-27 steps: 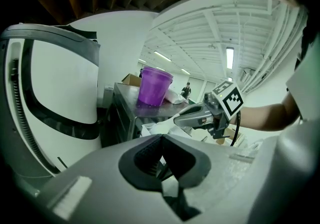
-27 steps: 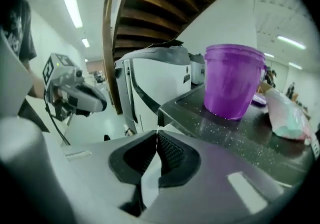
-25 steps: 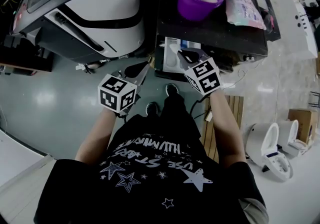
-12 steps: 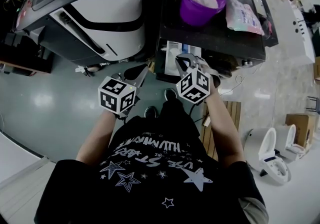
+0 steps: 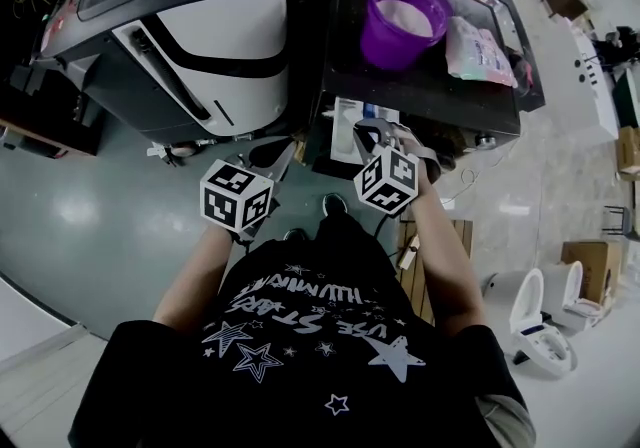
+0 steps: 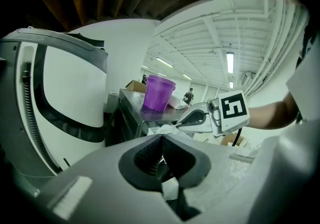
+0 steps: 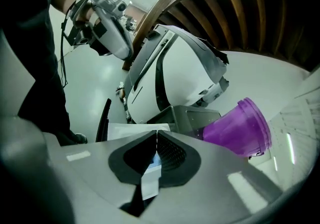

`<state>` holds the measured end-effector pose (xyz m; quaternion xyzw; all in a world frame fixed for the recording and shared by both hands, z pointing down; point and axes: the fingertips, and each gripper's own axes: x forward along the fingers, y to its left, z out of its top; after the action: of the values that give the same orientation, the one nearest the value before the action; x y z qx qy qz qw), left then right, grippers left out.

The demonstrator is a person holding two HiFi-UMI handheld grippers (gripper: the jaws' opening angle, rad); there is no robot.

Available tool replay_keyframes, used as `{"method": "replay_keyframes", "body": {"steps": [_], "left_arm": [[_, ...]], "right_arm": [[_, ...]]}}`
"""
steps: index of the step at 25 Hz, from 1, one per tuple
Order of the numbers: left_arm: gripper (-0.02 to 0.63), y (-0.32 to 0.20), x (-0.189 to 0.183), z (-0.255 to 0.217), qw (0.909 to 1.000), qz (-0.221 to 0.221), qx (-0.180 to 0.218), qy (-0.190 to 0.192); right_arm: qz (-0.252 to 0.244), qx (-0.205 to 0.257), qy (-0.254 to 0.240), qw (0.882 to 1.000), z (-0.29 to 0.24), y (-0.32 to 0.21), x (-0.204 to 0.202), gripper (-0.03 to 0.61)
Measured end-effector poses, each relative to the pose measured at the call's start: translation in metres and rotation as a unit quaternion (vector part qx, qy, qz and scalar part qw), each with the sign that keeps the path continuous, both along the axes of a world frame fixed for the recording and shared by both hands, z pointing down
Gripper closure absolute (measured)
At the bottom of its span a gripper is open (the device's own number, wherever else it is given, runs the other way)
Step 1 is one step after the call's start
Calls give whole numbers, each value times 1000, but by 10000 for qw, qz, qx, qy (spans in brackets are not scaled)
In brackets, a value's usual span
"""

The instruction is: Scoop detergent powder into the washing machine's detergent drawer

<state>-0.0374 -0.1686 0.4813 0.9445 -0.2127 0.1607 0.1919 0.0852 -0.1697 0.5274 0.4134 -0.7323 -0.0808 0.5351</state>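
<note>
Our right gripper has pulled back nearer our left gripper; both have jaws pressed together, nothing between. Detergent powder sits in the purple tub on the washer top, behind the open drawer.

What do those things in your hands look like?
The left tool and right tool are grey, with dark ribbed pads and a white cube bearing black square markers. A black cable hangs from the right one. Short black sleeves.
</note>
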Motion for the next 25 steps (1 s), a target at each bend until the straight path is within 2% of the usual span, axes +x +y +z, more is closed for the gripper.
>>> {"method": "replay_keyframes", "body": {"steps": [3, 5, 8, 10, 13, 15, 18, 21, 23, 25], "left_arm": [[614, 1, -5, 0, 10000, 1, -32, 48], [614, 0, -8, 1, 9999, -29, -53, 85], [614, -3, -9, 5, 9999, -100, -66, 119], [614, -2, -8, 7, 9998, -139, -90, 139], [614, 2, -6, 8, 9998, -137, -90, 120], [614, 5, -5, 8, 9999, -127, -76, 83], [614, 10, 0, 6, 9998, -165, -53, 55], [614, 20, 6, 1, 9997, -237, -33, 52], [614, 30, 12, -3, 9996, -280, -19, 45], [614, 43, 20, -7, 9996, -292, -8, 44]], "right_arm": [[439, 48, -572, 9974, -10, 0, 3, 546], [730, 78, -1061, 9916, -17, 1, 5, 546], [1245, 132, -1993, 9719, -26, 0, 10, 546], [1667, 152, -2749, 9468, -29, 2, 18, 546], [2222, 189, -3932, 8920, -38, 2, 30, 546], [2406, 225, -4583, 8553, -46, 5, 34, 546], [2519, 250, -5252, 8125, -57, 15, 36, 546], [2545, 246, -5685, 7819, -67, 32, 38, 546], [2509, 239, -5826, 7727, -74, 45, 41, 546], [2443, 242, -5876, 7710, -81, 60, 45, 546]]}}
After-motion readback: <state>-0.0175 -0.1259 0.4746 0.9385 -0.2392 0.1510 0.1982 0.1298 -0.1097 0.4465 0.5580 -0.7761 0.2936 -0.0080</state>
